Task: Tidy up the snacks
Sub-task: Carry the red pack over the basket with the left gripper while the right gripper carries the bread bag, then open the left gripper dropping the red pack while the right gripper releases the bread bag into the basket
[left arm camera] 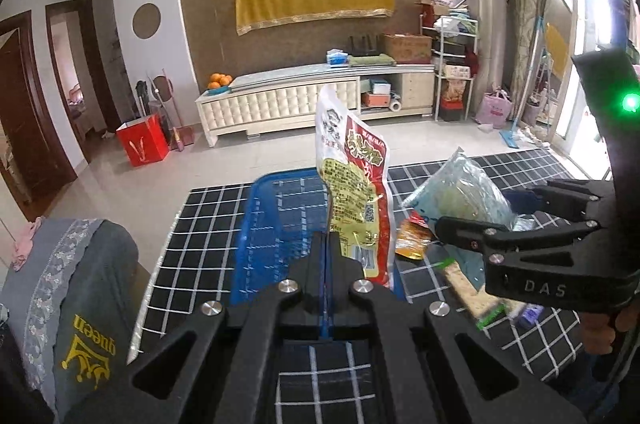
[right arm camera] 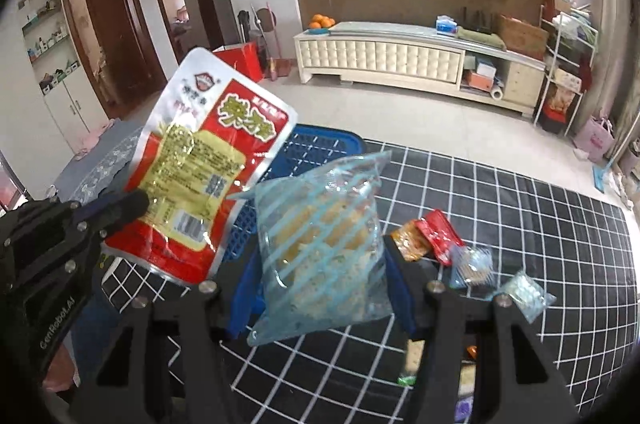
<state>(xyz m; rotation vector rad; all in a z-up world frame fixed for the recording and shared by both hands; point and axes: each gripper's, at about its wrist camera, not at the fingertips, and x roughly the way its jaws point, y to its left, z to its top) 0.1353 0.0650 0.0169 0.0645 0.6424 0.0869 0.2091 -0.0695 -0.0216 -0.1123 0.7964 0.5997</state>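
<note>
1. The left gripper (left arm camera: 329,244) is pinched fully together on the bottom edge of a red-and-yellow snack packet (left arm camera: 356,184), which stands upright above the jaws.
2. In the right wrist view the same packet (right arm camera: 204,168) tilts up and to the right from the left gripper (right arm camera: 132,206), held clear of the table.
3. The right gripper (right arm camera: 320,288) stands at a middling width, its fingers pressed on either side of a clear pouch with light-blue stripes (right arm camera: 320,236); pale yellow food shows inside.
4. From the left wrist camera that pouch (left arm camera: 464,196) sits in the right gripper (left arm camera: 476,224), just beside the red packet.
5. A blue plastic basket (right arm camera: 320,144) sits on the black tablecloth with a white grid (right arm camera: 520,204), beneath and behind both held snacks.
6. The basket (left arm camera: 272,224) appears below the red packet in the left view.
7. On the cloth to the right lie an orange sachet (right arm camera: 408,240), a red sachet (right arm camera: 440,232) and two small clear packets (right arm camera: 472,264), close together.
8. A person's fingers (left arm camera: 600,332) grip the right gripper's handle.
</note>
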